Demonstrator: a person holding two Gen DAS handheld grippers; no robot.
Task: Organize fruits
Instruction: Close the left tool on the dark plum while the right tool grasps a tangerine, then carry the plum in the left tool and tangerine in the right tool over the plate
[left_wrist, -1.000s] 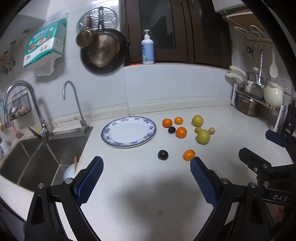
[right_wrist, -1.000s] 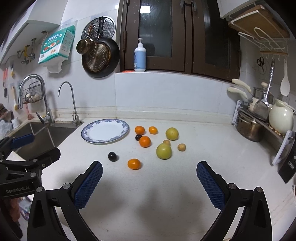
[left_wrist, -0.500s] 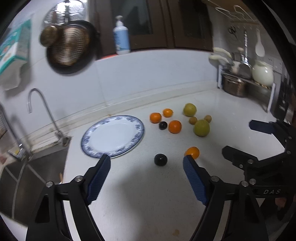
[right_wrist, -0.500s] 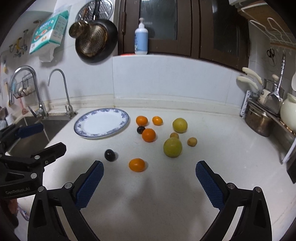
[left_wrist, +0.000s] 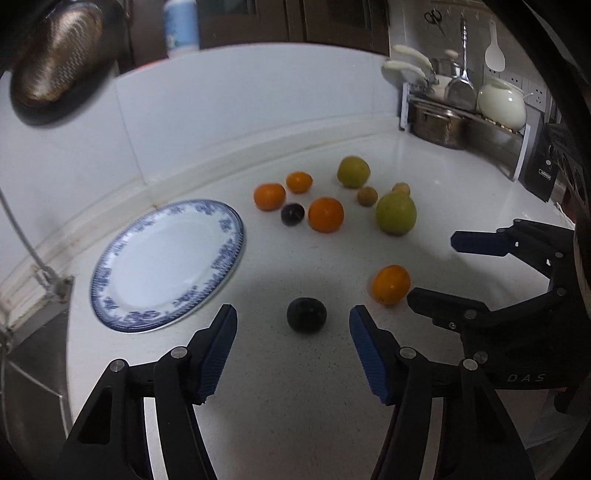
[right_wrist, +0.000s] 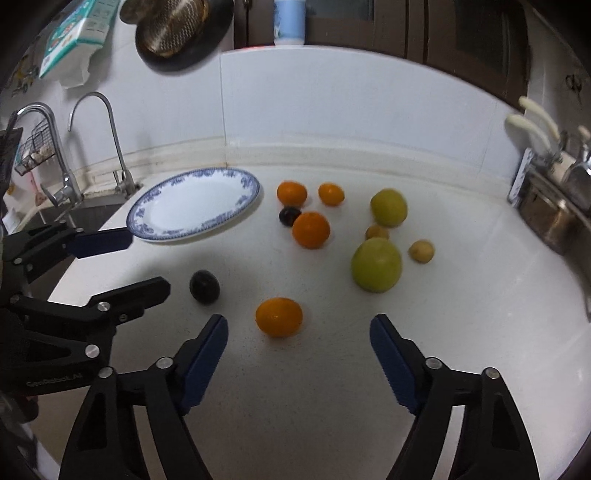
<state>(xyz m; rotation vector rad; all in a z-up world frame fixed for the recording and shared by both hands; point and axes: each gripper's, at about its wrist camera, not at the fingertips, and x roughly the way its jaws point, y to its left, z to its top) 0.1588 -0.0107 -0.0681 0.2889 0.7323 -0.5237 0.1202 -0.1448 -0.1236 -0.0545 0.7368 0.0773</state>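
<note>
- Nearest, the left gripper (left_wrist: 293, 323) hangs low over the white countertop (left_wrist: 295, 406) with its blue-padded jaws spread wide and nothing between them.
- Just beyond its fingertips, roughly centred in the gap, a dark plum (left_wrist: 306, 315) sits on the counter, touching neither pad.
- The right gripper (right_wrist: 298, 330) is likewise spread wide and holds nothing; an orange (right_wrist: 279, 316) lies just ahead of its tips, nearer the left pad and clear of both.
- To the left of the dark plum, close by, the blue-rimmed plate (left_wrist: 166, 262) lies flat with no fruit on it, near the sink edge (left_wrist: 33, 369).
- Farther back, the rest of the fruit is scattered loosely: a large orange (left_wrist: 325, 214) with a second dark plum (left_wrist: 292, 214) just beside it, and two smaller oranges (left_wrist: 269, 196) behind them.
- To the right of those, a big green fruit (left_wrist: 396, 213) sits with two small brownish fruits (left_wrist: 367, 196) behind it and another green fruit (left_wrist: 353, 171) farthest back.
- At the far right corner, a rack (left_wrist: 461, 114) holds a steel pot and a cream jug.
</note>
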